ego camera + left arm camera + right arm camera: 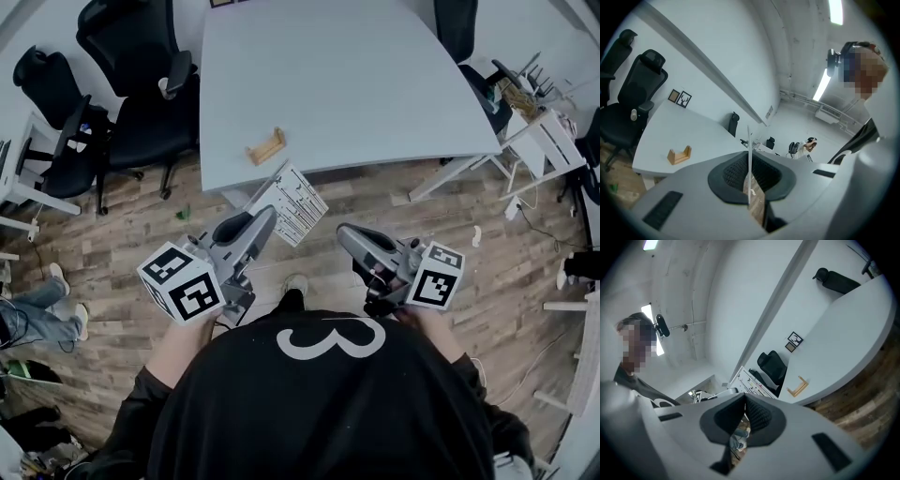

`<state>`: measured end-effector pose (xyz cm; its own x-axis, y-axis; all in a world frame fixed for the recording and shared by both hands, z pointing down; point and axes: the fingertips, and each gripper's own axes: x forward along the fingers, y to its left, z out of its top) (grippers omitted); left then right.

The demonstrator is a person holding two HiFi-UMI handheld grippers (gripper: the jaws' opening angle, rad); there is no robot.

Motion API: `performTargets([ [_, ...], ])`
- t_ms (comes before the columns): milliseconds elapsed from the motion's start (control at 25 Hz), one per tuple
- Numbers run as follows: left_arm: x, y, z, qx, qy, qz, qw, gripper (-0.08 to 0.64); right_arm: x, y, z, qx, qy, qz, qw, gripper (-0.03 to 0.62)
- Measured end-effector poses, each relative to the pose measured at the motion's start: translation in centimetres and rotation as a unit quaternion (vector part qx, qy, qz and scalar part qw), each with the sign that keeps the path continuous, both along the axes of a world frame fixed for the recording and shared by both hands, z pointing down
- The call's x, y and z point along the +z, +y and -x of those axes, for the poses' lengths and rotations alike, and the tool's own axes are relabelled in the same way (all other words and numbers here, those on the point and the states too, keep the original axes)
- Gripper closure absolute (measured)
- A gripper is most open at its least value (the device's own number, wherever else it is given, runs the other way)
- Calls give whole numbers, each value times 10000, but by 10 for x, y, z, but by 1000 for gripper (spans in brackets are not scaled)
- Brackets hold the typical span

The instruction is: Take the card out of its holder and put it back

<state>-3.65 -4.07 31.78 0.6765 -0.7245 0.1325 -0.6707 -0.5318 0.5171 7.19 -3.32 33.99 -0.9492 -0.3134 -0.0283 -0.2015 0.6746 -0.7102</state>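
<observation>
Both tongs are held low, close in front of the person's black shirt (328,412), over the plank floor (403,220).

Left tongs (265,220): pinching the card (292,202) by its lower corner. The left gripper view shows the card edge-on (749,154), a thin white line clamped between the dark pads. The card is in the air, printed face up and tilted, on the near side of the holder (266,147) and clear of it.

Right tongs (347,236): pressed together with nothing between them, which the right gripper view confirms. They sit nearer than the holder and off to its right, beside the card without touching it.

Marker cubes: left (180,283), right (438,275).

Holder: a small wooden cradle, empty, standing close to the near edge of the pale tabletop (356,84).

Beyond and left of the holder, black office chairs (141,103) stand at the tabletop's side.
</observation>
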Motion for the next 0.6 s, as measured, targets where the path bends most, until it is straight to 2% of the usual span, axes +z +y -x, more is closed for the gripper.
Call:
performTargets([
  [200,7,33,-16,14,-80,144,9999,535,-9,29,-10,-84,-79,-82,9999,581],
  [480,9,93,-42,-28,-189,-82,9998,535,-6,87,-31,-199,-217,-292,9991,581],
  [600,4,97,-42,-15,-196,-94,9998,535,-14,89,-29,-196,-204,-326,9991,581],
])
